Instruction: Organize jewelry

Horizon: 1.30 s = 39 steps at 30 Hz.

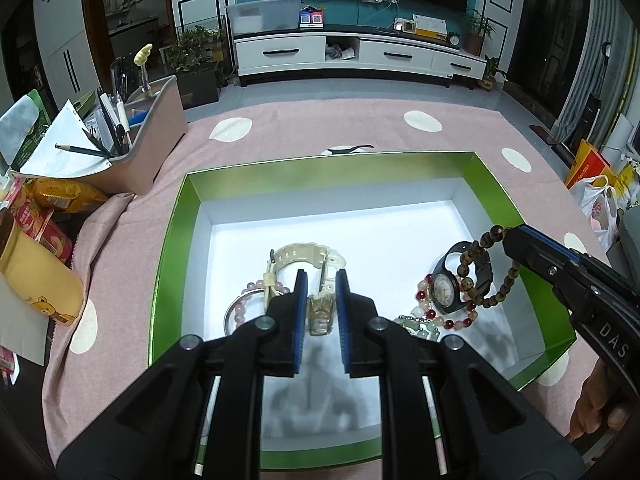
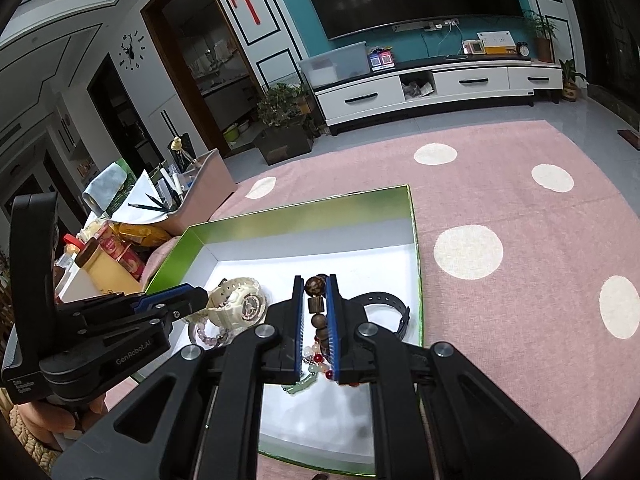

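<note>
Left wrist view: the left gripper (image 1: 322,280) is closed around the strap of a cream plastic wristwatch (image 1: 304,258), held between the blue pads. The watch lies just ahead of the fingertips, on the white floor of a green-walled cardboard box (image 1: 176,216). A pink bead bracelet (image 1: 256,290) and a thin silver bangle (image 1: 232,314) lie just left of the fingers, touching the watch. Off to the right, a black round-faced wristwatch (image 1: 450,286) is seen with a red and white bead bracelet (image 1: 442,320) around it. The watch strap is judged bendy and light, so the stiff middle is best gripped.

Right wrist view: the right gripper (image 2: 315,292) is pinched shut on a brown wooden bead string (image 2: 316,300), which hangs down between the pads. The beads are judged smooth and floppy, so they may swing or slip. Plenty of bare white floor is seen ahead, but the green wall stands close on the right.
</note>
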Each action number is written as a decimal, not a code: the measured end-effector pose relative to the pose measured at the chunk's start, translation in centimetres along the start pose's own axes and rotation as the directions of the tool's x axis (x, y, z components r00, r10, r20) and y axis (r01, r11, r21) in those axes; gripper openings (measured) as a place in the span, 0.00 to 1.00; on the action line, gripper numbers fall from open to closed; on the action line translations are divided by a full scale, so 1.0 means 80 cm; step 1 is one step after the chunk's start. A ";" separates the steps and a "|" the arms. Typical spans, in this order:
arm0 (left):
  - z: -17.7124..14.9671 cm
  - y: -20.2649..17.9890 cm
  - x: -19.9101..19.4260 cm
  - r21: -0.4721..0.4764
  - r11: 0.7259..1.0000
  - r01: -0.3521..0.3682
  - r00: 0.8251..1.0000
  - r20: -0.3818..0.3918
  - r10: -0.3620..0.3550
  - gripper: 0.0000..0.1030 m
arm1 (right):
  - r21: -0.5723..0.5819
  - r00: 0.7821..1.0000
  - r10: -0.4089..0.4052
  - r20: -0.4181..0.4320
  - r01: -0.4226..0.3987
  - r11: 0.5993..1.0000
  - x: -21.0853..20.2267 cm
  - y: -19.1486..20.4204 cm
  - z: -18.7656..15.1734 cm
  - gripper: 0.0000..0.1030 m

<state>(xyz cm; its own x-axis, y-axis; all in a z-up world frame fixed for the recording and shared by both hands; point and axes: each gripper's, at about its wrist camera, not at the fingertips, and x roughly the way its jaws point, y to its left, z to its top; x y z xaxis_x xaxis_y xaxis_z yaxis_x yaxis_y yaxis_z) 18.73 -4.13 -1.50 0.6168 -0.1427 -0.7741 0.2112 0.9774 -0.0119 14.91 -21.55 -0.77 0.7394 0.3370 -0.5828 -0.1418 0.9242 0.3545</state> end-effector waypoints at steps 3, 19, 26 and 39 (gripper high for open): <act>0.000 -0.001 -0.002 0.003 1.000 -0.001 1.000 0.004 0.001 0.13 | 0.003 1.000 -0.002 0.002 0.002 1.000 0.000 -0.001 0.000 0.10; 0.000 -0.001 -0.031 0.011 1.000 -0.010 0.999 0.050 0.009 0.54 | 0.012 0.998 -0.024 0.051 0.023 1.000 -0.035 0.000 -0.001 0.45; -0.002 0.000 -0.055 -0.001 1.000 -0.016 0.997 0.077 0.016 0.74 | 0.036 0.996 -0.041 0.078 0.039 0.999 -0.060 -0.004 -0.005 0.59; -0.022 0.009 -0.107 -0.056 0.998 -0.009 0.995 0.104 0.014 0.93 | 0.087 0.991 -0.083 0.107 0.074 0.993 -0.117 -0.013 -0.027 0.89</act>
<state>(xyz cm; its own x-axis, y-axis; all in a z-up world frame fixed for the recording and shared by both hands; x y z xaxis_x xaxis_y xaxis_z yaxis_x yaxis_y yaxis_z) 12.27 -1.95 4.04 0.6951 -0.1441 -0.7044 0.1629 0.9858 -0.0409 6.73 -25.25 2.75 0.8147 0.2383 -0.5287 -0.0290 0.9273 0.3732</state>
